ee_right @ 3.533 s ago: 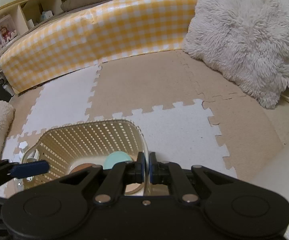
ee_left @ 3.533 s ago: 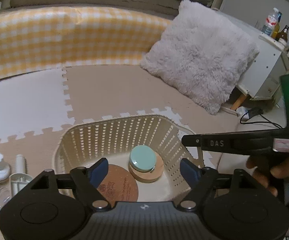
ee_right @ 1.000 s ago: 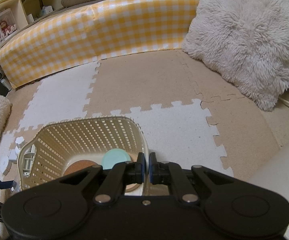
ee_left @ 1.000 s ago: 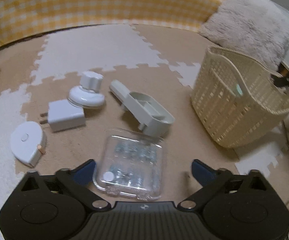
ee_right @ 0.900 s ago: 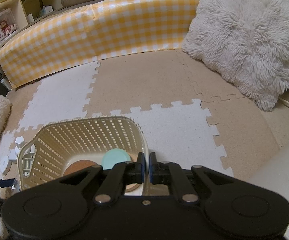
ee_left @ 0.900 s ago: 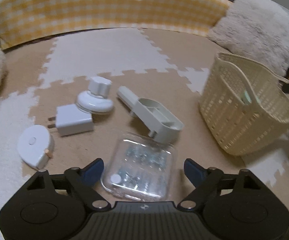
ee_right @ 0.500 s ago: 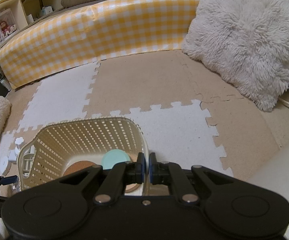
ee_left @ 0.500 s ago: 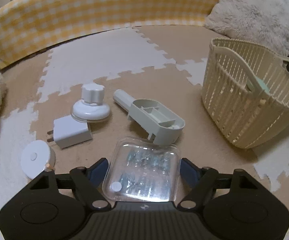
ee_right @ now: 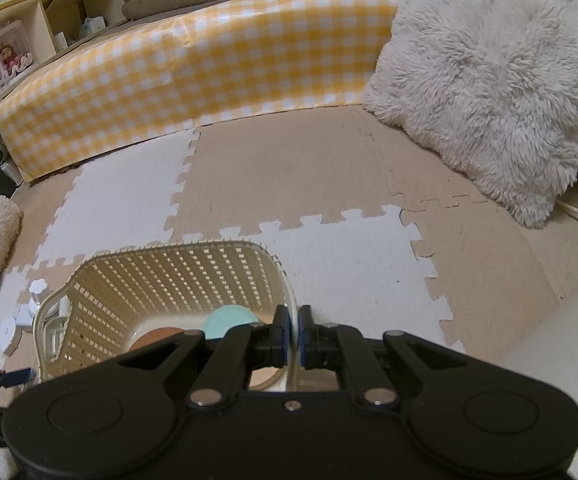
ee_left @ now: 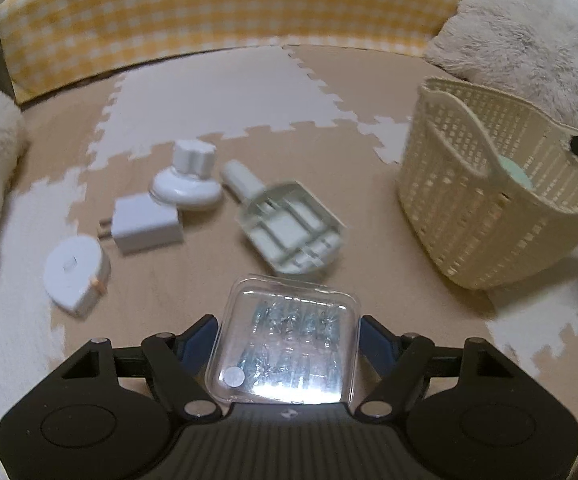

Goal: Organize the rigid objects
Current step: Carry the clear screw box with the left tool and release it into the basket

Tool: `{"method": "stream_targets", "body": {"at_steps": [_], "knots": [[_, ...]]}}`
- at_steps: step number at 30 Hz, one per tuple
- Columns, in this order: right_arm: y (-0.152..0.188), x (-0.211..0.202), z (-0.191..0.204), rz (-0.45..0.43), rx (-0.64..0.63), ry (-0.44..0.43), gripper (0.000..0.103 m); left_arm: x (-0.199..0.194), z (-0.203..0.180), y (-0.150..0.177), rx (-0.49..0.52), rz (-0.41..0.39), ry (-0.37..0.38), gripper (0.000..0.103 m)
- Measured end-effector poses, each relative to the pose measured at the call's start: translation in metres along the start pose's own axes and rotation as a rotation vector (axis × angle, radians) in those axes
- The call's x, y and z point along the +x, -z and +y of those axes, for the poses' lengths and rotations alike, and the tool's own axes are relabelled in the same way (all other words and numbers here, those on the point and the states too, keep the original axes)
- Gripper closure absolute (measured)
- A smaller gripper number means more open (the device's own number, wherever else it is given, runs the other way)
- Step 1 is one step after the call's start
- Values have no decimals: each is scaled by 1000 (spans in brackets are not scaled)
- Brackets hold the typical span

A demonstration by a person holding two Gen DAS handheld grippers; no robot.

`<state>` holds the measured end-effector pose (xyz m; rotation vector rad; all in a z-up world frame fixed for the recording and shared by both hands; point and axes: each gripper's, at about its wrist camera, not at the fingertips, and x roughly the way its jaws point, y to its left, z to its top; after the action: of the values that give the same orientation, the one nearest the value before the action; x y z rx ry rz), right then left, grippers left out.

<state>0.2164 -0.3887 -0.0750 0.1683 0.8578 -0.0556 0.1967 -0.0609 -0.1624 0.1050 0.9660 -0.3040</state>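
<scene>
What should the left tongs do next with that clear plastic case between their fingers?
Probably close the left tongs the rest of the way on the clear plastic case and lift it. The blue pads sit at its two sides, but whether they touch it is hard to tell, and it seems to lie on the mat. The right tongs already pinch the cream basket's rim, ready to receive it.

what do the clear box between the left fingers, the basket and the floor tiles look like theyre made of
Clear box: looks like rigid transparent plastic, glossy; glare on the lid, bluish contents show through.
Basket: seems moulded cream plastic, matte; regular punched holes and a smooth rolled rim, not woven fibre.
Floor tiles: probably soft foam mat, matte and slightly fuzzy; interlocking puzzle-tooth edges in beige and white.
</scene>
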Motion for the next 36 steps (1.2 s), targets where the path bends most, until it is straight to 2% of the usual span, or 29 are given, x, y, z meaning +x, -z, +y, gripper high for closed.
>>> {"method": "stream_targets", "body": {"at_steps": [3,10,14,21,28,32,36], "knots": [[0,0,0,1,-1,1,98,-5,-8,6,-1,9,12,26],[0,0,0,0,-1,1,98,-20,-16,12,-93,-18,75,26],[0,0,0,1,-1,1,98,-38,-21,9,-123,-74,92,26],[1,-1,0,1,-2,3,98,-79,-37,-13,-165,-224,142,26],[1,-1,0,1,-2,2,98,-86,-61,-48,-252,-309,241,26],[2,-1,0,1,-2,1,98,-76,-85,-62,-226,-308,260,26],[2,-1,-1,5,-1,1,98,-56,-105,-77,-124,-260,238,26]]}}
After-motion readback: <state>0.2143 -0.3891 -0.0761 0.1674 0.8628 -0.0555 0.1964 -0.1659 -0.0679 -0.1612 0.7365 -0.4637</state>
